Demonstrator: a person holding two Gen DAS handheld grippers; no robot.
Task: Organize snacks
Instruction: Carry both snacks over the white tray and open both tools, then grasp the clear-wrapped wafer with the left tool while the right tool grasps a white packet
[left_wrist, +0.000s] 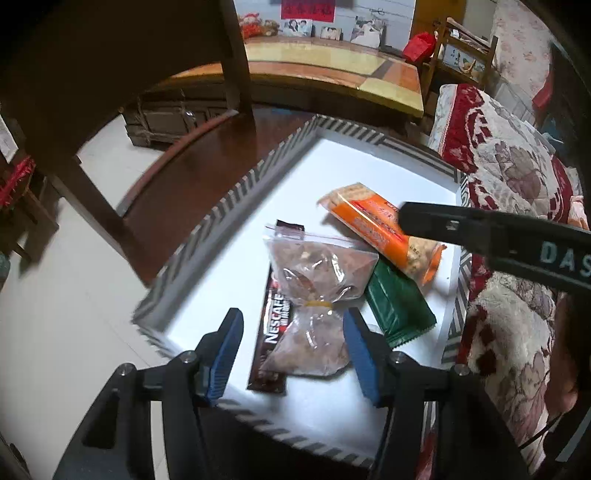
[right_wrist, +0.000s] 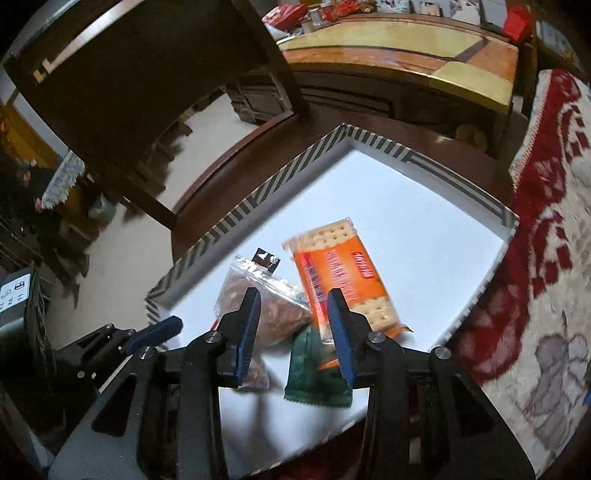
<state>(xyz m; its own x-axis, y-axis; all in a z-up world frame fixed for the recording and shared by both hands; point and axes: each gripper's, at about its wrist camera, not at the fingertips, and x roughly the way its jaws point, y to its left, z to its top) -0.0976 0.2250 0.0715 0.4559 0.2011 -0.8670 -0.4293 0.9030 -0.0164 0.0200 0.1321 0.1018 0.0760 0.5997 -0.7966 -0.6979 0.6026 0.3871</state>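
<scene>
Inside a white tray with striped rim (left_wrist: 229, 195) (right_wrist: 236, 218), resting on a dark wooden chair seat (left_wrist: 207, 162) (right_wrist: 236, 155): four snacks, all gathered near the middle; a clear zip bag of brown snacks (left_wrist: 314, 291) (right_wrist: 266, 310), tied at the waist with a yellow rubber band (left_wrist: 319, 304), lying across a dark Nescafe coffee stick (left_wrist: 273, 325) (right_wrist: 266, 260); just beside, a green wrapped packet (left_wrist: 399, 306) (right_wrist: 314, 373); on the green packet's far end, an orange cracker pack (left_wrist: 384, 232) (right_wrist: 343, 273), leaning also on the zip bag's corner.

Left gripper (left_wrist: 293, 354) (right_wrist: 155, 332): wide open, nothing held, hanging above the lower half of the zip bag, blue pads (left_wrist: 225, 354) either side of it; contact with the bag not clear to tell.

Right gripper (right_wrist: 293, 332) (left_wrist: 417, 218): open too, gripping nothing, poised over the place where zip bag, green packet and cracker pack meet; in the left wrist view only one black finger visible, crossing in front of the cracker pack.

To the right of the tray, a red and cream floral blanket (left_wrist: 509, 177) (right_wrist: 546, 258); behind, a long wooden cabinet (left_wrist: 332, 62) (right_wrist: 406, 48) with framed photos.
</scene>
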